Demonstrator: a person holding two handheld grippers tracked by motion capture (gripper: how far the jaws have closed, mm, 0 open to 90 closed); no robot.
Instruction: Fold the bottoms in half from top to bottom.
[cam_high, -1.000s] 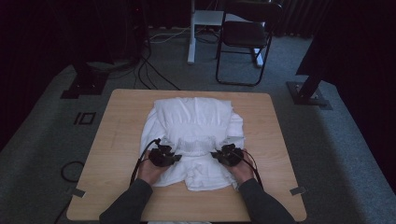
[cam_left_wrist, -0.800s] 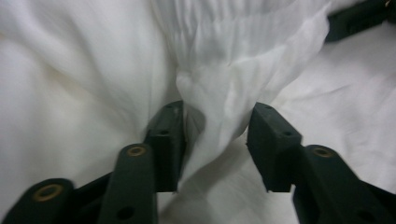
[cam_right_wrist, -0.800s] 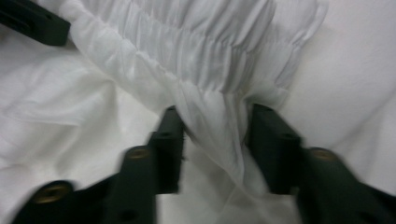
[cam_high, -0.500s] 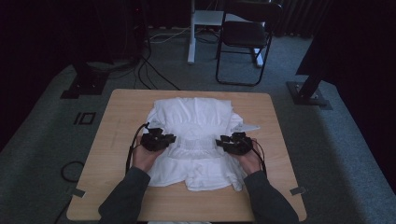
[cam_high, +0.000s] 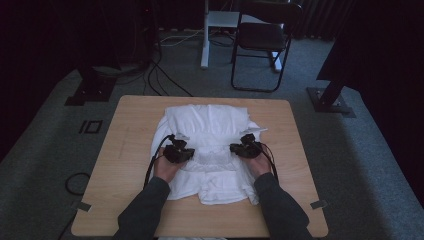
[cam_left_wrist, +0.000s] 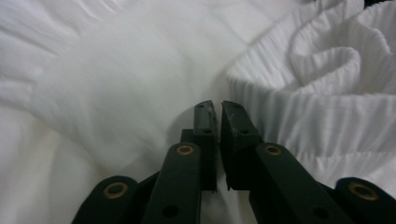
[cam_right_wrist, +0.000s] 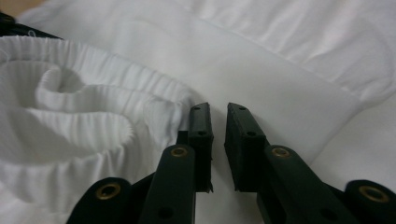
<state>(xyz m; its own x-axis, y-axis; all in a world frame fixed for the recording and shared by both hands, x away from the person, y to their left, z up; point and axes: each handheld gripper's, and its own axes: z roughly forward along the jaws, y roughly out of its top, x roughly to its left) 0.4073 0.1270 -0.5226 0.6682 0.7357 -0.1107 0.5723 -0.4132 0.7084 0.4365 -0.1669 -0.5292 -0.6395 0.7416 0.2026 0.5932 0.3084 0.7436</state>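
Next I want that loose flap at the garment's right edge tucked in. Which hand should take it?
Right. The right gripper sits beside the flap; the left gripper is across the garment. Both grippers' jaws have just been closing, with nothing seen between them.

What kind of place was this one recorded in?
Probably a lab or studio set up for recording: a light wooden table on grey carpet, black stand bases, loose floor cables and a black folding chair.
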